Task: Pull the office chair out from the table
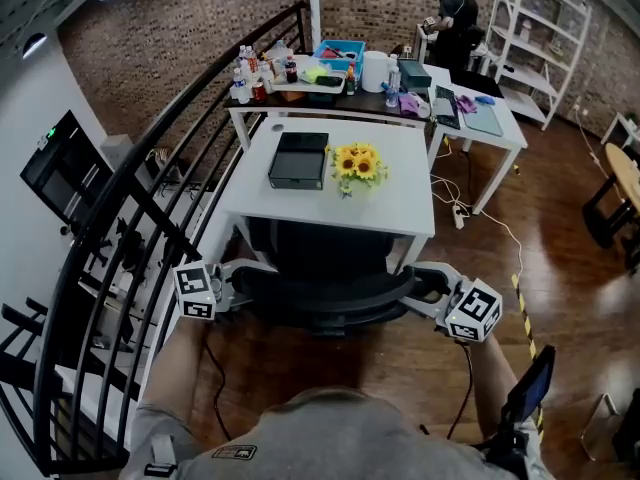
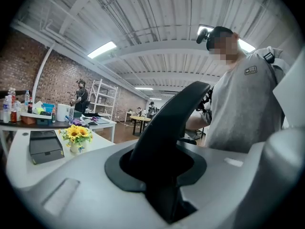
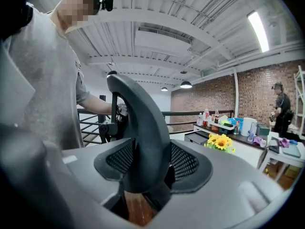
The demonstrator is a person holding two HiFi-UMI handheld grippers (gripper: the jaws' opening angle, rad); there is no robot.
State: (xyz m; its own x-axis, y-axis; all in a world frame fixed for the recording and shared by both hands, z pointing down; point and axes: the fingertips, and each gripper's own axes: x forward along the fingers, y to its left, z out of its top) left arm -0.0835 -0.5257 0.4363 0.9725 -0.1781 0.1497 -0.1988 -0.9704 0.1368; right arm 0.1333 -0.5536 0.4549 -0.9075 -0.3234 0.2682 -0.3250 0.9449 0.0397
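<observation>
The black office chair (image 1: 325, 288) stands at the near edge of the white table (image 1: 405, 213), its seat partly under the top. My left gripper (image 1: 245, 286) is shut on the left end of the chair's curved back rim (image 2: 167, 123), which fills the space between the jaws (image 2: 159, 175). My right gripper (image 1: 420, 286) is at the right end of the rim (image 3: 138, 123). There its jaws (image 3: 143, 175) straddle the rim, with mesh and floor showing in gaps on both sides.
A black box (image 1: 298, 160) and a pot of sunflowers (image 1: 357, 165) sit on the table. A black railing (image 1: 130, 198) runs close along the left. Behind is a cluttered table (image 1: 330, 98), a person (image 1: 455, 13), and a cable (image 1: 505, 233) on the wooden floor.
</observation>
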